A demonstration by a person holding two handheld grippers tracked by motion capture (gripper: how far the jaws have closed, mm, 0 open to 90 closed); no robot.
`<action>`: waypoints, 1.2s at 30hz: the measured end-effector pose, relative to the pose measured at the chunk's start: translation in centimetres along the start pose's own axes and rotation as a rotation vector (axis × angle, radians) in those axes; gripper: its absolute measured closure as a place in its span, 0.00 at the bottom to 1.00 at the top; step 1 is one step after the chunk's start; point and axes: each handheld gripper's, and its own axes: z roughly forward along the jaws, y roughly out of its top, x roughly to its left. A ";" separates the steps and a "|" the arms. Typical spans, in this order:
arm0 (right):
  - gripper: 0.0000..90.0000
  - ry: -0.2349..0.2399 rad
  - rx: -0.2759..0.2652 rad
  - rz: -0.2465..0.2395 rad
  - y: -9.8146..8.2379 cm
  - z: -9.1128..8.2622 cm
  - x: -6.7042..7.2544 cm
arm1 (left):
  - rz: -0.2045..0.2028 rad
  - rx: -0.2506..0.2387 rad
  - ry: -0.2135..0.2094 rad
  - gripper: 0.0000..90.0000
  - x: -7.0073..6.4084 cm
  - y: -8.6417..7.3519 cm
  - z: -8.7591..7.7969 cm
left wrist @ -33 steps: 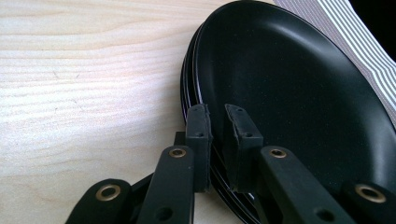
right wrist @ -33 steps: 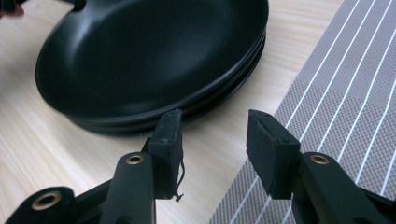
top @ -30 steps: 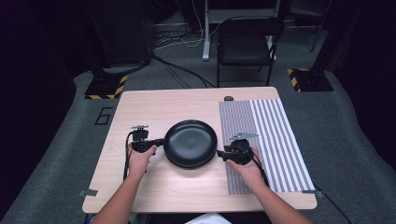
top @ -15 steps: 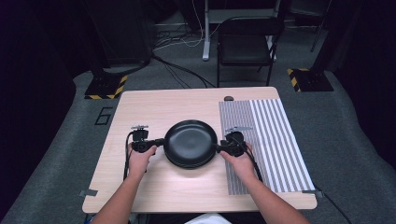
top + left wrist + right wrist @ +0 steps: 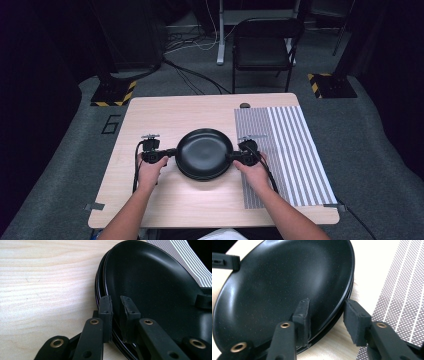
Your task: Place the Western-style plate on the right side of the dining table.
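Two stacked black plates [image 5: 204, 153] rest mid-counter [image 5: 165, 205], beside a striped mat [image 5: 290, 155]. Left gripper [image 5: 115, 318] clamps their near rim. Right gripper [image 5: 327, 321], jaws just closing, straddles the opposite rim with one pad [image 5: 355, 321] clear.

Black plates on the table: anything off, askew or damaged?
Nothing stands out. The round black plates sit neatly stacked, unchipped. The left gripper pinches the rim; the right gripper, jaws closing, straddles the opposite rim. The grey striped placemat lies flat.
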 end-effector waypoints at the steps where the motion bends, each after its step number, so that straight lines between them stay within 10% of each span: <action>1: 0.65 0.000 -0.004 0.014 0.0 0.0 -0.1 | 0.004 0.003 -0.001 0.89 0.0 0.0 0.0; 22: 0.76 0.078 -0.021 0.194 0.2 -0.4 -1.6 | -0.021 0.001 -0.012 0.86 -0.8 -0.1 1.5; 36: 0.79 0.085 -0.049 0.215 0.6 -1.0 -2.6 | -0.012 0.029 -0.031 0.78 -1.4 -0.2 3.1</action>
